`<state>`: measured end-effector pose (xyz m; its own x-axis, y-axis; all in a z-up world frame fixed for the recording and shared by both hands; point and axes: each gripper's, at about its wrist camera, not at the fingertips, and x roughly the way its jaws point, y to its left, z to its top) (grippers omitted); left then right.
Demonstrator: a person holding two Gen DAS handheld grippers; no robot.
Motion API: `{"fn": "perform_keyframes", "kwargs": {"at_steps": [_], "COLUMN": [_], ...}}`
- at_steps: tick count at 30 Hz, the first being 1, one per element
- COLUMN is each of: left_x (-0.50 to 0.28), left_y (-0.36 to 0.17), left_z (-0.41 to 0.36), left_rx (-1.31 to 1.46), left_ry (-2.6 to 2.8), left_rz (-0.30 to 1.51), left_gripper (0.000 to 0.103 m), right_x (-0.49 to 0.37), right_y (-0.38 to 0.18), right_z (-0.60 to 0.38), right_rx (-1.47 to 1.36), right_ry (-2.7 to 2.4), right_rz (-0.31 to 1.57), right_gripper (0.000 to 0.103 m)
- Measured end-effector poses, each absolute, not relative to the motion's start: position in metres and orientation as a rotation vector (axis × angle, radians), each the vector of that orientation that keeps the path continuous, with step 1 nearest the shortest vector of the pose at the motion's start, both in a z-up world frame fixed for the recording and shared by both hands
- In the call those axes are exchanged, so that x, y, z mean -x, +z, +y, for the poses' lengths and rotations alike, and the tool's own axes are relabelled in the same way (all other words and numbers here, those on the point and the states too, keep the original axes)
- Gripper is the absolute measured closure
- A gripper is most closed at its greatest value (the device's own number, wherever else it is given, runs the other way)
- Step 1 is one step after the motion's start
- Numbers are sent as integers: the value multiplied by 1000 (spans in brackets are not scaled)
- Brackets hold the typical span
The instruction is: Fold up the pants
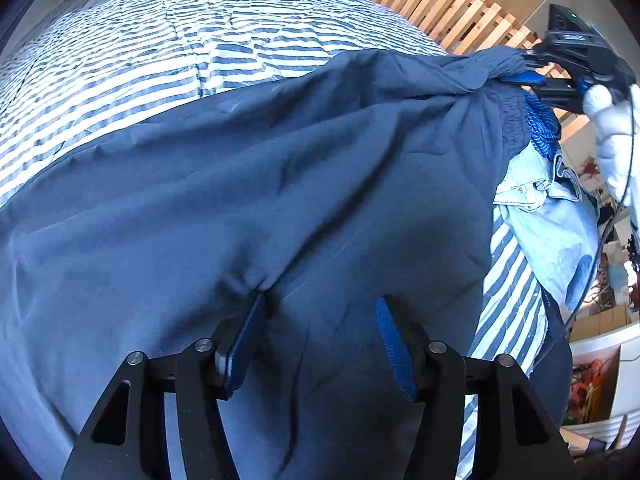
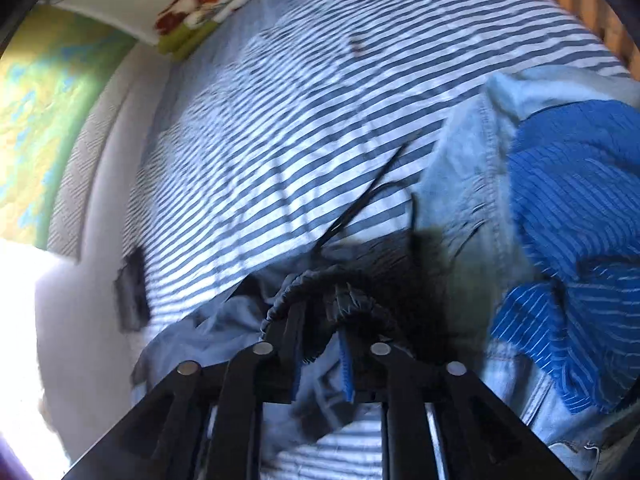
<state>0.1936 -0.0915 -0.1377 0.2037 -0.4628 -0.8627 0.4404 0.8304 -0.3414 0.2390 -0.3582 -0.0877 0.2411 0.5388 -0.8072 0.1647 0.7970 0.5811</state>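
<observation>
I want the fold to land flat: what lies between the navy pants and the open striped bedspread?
Nothing visible does on the bedspread beyond the navy pants; the light denim garment and blue striped garment lie beside the waistband end.

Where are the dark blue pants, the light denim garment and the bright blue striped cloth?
dark blue pants (image 1: 280,184), left wrist view, broad middle of the fabric.
light denim garment (image 2: 468,184), right wrist view, seamed panel.
bright blue striped cloth (image 2: 580,208), right wrist view, its centre.

Bed (image 1: 180,40), blue-and-white striped cover: navy pants (image 1: 260,184) spread across; pale denim garment (image 2: 464,168) and blue ribbed garment (image 2: 580,200) heaped beside.
</observation>
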Motion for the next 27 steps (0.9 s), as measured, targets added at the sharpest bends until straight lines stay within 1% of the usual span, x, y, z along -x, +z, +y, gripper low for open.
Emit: {"fn": "perform_keyframes", "kwargs": {"at_steps": [1, 9, 10, 12, 13, 15, 16, 18, 19, 20, 22, 23, 24, 27], "left_x": [-194, -196, -196, -195, -196, -195, -195, -193, -189, -186, -174, -168, -159, -127], "left_y": [-138, -139, -139, -138, -138, -133, -130, -122, -117, -113, -104, -102, -99, -91], "left_z": [-93, -95, -95, -96, -96, -94, -92, -84, -78, -74, -60, -55, -48, -35], "left_rx": [17, 16, 18, 13, 10, 21, 28, 36, 40, 44, 45, 42, 35, -10], "left_ry": [-630, -626, -624, -624, -622, -619, -615, -599, -587, -579, -551, -542, -534, -511], "left_rz": [1211, 1208, 1210, 1214, 1215, 1212, 1202, 1184, 1175, 1170, 1159, 1158, 1156, 1154], "left_gripper": [40, 40, 40, 40, 40, 40, 40, 40, 40, 40, 40, 40, 40, 40], "right_x": [-238, -202, -196, -184, -181, -181, -186, -195, -198, -201, -205, -207, -206, -184], "right_y": [-87, -65, -60, -43, -36, -36, -43, -61, -70, -84, -112, -118, -114, -85], "right_z": [-359, -363, -365, -363, -356, -340, -331, -318, -312, -301, -284, -286, -291, -303], "right_rx": [-674, -790, -752, -526, -364, -148, -71, -21, 4, 101, 388, 374, 298, 96], "right_ry": [318, 487, 462, 351, 257, 151, 126, 137, 142, 114, -60, -82, -73, -9], "right_rz": [1330, 1267, 1251, 1161, 1123, 1095, 1107, 1167, 1194, 1212, 1194, 1214, 1209, 1157], "right_gripper": [80, 74, 74, 74, 74, 74, 71, 67, 66, 66, 65, 65, 65, 62]}}
